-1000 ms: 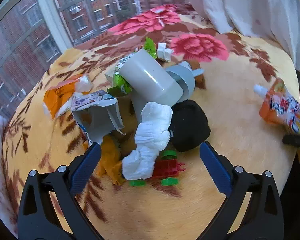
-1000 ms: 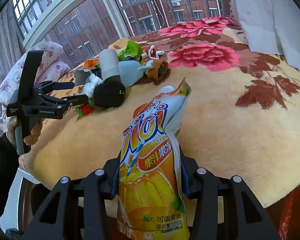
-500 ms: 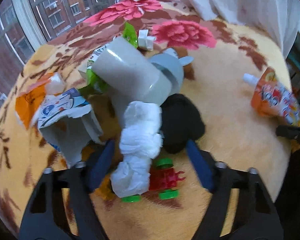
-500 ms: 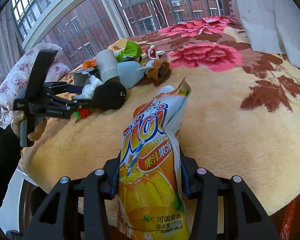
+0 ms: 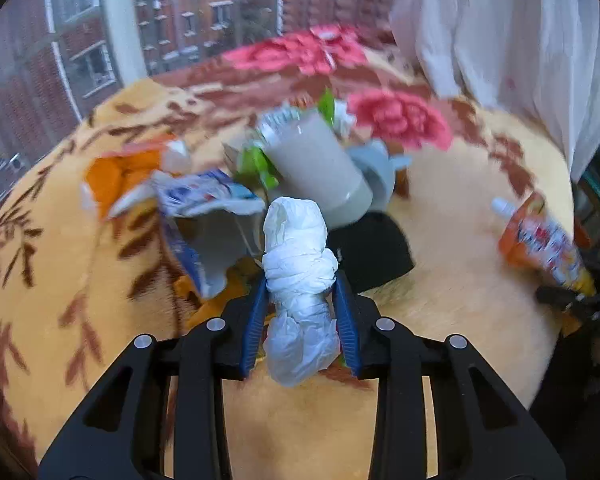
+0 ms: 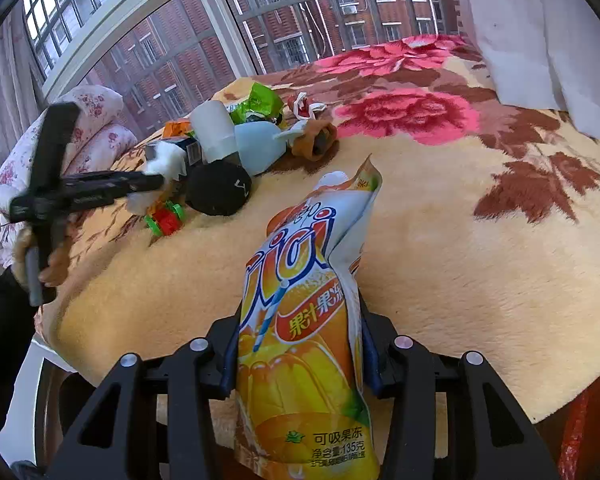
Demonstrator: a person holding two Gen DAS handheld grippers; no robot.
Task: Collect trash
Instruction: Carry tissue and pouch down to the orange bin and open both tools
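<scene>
My left wrist view is smeared by motion, so the print on the torn blue-and-white carton and the orange wrapper behind it cannot be read. My left gripper hides the lower sides of the white crumpled tissue wad; its jaws are closing, and the blue pads already press the wad from both sides. The wad's long axis runs along my fingers, pointing away from me toward the pile, its upper end standing above the blanket. In the right wrist view this wad shows only as a white lump at the tip of my left gripper, lifted above the red-and-green toy car.

My right gripper is clamped on the orange jelly pouch, whose bottom edge is cut off by the frame. The pouch stands upright between the pads, its spout end pointing up and away over the blanket's near edge.

Counted: one tissue wad, one jelly pouch, one grey tube, one pale blue plastic piece, one black ball-like thing, one green wrapper, one toy car. A brown item behind the pile is too unclear to name. My left hand grips the handle, sleeve cut off.
</scene>
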